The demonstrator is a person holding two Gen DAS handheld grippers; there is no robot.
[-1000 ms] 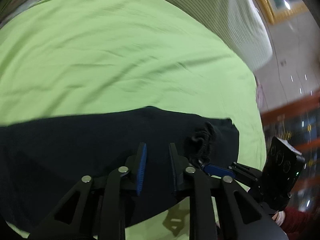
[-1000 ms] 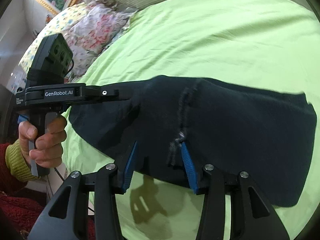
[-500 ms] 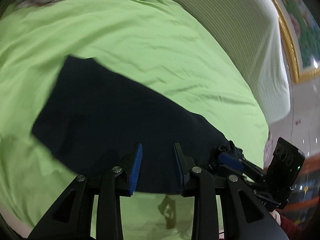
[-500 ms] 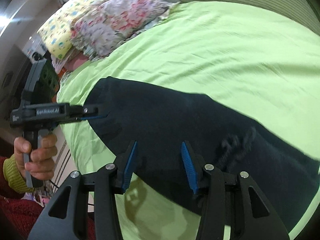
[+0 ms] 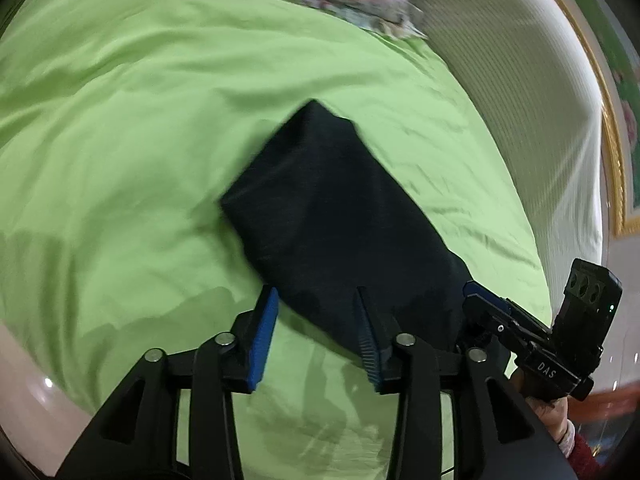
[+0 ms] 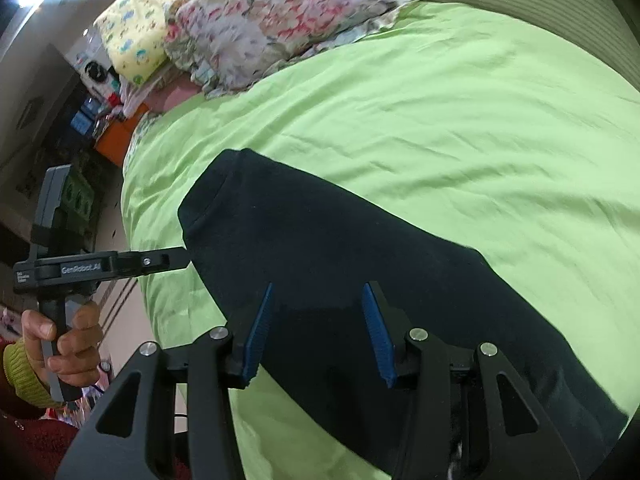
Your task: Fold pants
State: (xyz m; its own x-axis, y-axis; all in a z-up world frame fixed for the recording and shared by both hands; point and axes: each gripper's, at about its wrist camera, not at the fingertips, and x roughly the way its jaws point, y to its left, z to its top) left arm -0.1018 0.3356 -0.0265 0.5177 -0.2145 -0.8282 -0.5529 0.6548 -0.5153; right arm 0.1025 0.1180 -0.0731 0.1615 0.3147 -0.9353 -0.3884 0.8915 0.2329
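Dark navy pants [image 5: 340, 216] lie folded into a long strip on the green bedsheet [image 5: 120, 120]; they also show in the right wrist view [image 6: 360, 264]. My left gripper [image 5: 316, 336] is open and empty, its fingers over the strip's near edge. My right gripper [image 6: 320, 332] is open and empty, just above the middle of the strip. The right gripper also shows in the left wrist view [image 5: 484, 304] at the strip's near right end. The left gripper shows in the right wrist view [image 6: 176, 260] beside the strip's left end.
Floral and yellow pillows [image 6: 260, 24] lie at the head of the bed. A striped padded headboard [image 5: 520, 100] runs along the far side. The bed's left edge [image 6: 132, 208] drops to cluttered furniture. Green sheet lies all around the pants.
Both grippers swung left along the pants. The gathered waistband has left both views. The pants' far end now shows. Both grippers' jaws opened wider.
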